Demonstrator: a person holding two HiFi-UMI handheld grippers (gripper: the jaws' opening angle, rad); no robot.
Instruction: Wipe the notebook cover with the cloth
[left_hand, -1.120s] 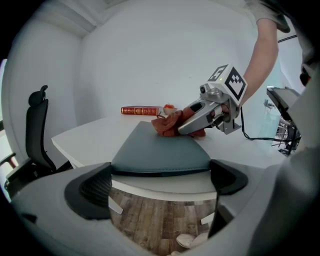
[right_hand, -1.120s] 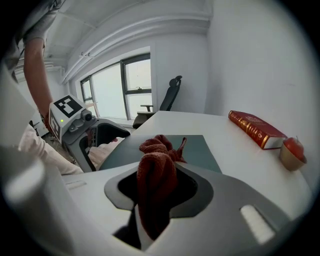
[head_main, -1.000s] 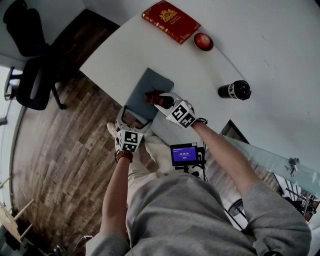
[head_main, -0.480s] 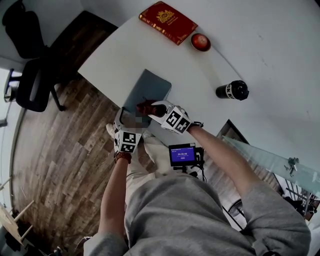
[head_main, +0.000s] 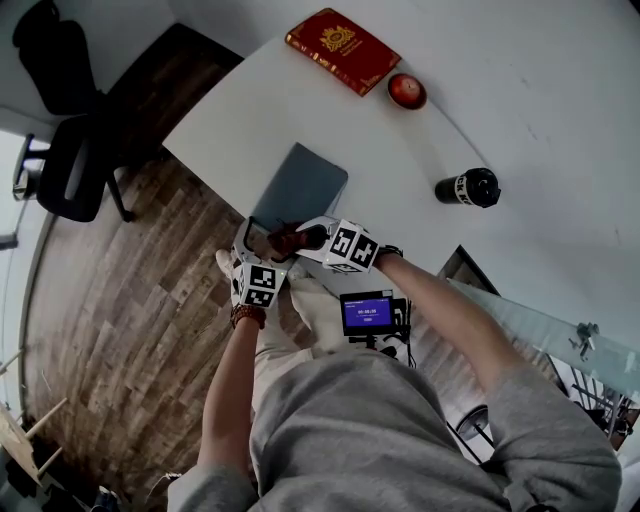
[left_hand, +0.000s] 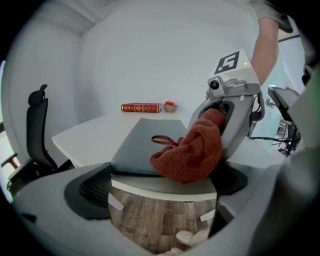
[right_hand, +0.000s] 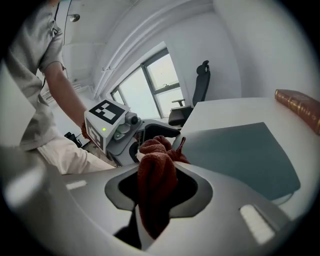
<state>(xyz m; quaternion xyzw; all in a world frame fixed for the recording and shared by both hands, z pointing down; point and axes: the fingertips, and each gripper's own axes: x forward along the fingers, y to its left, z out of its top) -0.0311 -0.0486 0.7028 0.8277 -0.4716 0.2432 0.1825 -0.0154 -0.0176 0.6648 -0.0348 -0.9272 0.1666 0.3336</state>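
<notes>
Now the rust-red knitted cloth (left_hand: 192, 152) sits at the near end of the slate-grey flat notebook (head_main: 303, 185), held in the right gripper (right_hand: 157, 182).
Its jaws are closed tight on a bunched fold of the cloth, and the loose part hangs down onto the notebook's near corner, close to the edge of the white surface (head_main: 420, 160) nearest the person. The left gripper (left_hand: 162, 187) hovers just beside it at that same edge, its jaws spread wide with nothing held between them; only the edge of the surface and the wooden floor (head_main: 130, 330) show in the gap. Well apart, at the far side, lie a dark red hardback book (head_main: 342, 48), a small round bowl (head_main: 407, 90) and a black cylindrical bottle (head_main: 468, 186).
</notes>
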